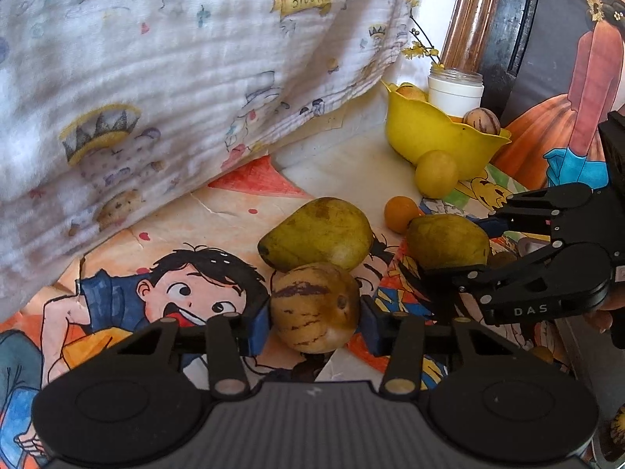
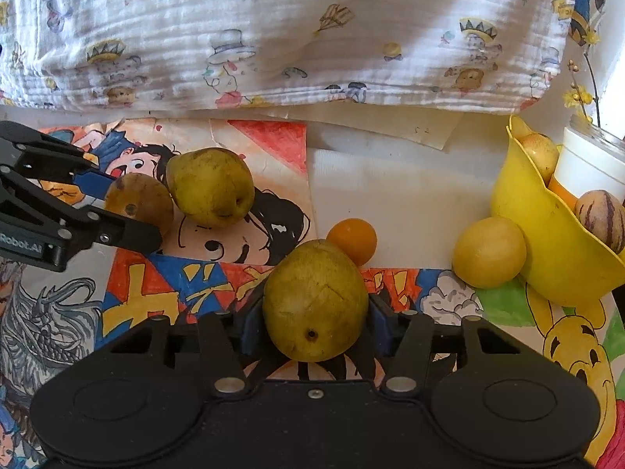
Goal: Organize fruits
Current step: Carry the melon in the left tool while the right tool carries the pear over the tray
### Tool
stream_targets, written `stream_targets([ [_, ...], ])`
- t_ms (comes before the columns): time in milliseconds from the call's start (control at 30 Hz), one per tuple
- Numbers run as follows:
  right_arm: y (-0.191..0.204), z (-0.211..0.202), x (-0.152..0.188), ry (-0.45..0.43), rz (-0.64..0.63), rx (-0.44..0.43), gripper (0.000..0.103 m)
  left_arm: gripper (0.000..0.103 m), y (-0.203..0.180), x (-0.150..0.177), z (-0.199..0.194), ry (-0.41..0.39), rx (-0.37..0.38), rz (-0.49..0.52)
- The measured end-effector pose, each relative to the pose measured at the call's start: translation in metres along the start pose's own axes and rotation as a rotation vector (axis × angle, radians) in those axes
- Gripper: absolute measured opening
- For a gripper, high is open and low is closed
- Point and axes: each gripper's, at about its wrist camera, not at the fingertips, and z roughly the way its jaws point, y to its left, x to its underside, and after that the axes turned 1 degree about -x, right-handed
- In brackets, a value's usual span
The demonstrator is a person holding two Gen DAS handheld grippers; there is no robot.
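Note:
My left gripper [image 1: 315, 322] is shut on a striped brown-yellow melon fruit [image 1: 314, 306], which also shows in the right wrist view [image 2: 138, 201]. A green pear [image 1: 318, 232] lies on the table just behind it. My right gripper [image 2: 314, 326] is shut on a second green pear [image 2: 314, 303], which also shows in the left wrist view [image 1: 447, 242]. A small orange fruit [image 2: 353, 240] sits just beyond it. A yellow round fruit [image 2: 488, 252] rests against a yellow bowl [image 2: 547, 258] that holds a striped fruit [image 2: 599, 215] and another fruit.
A white patterned cloth [image 2: 293, 31] hangs along the back. A white jar [image 2: 590, 164] with a yellow flower sprig stands in or behind the bowl. Cartoon drawings [image 2: 164, 289] cover the table. A wooden post [image 1: 470, 11] and dark panel stand at the far right.

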Motion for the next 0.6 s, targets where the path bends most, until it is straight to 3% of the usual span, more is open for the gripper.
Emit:
stream_targets([
  [233,0.006,0.0,0.001,-0.024,-0.025,0.031,0.056,0.05,-0.002,0.001,-0.005,0.008,-0.012,-0.001],
  [600,0.011,-0.016,0.01,-0.038,-0.048,0.009,0.055,0.049,-0.007,0.001,-0.019,0.002,0.004,-0.003],
])
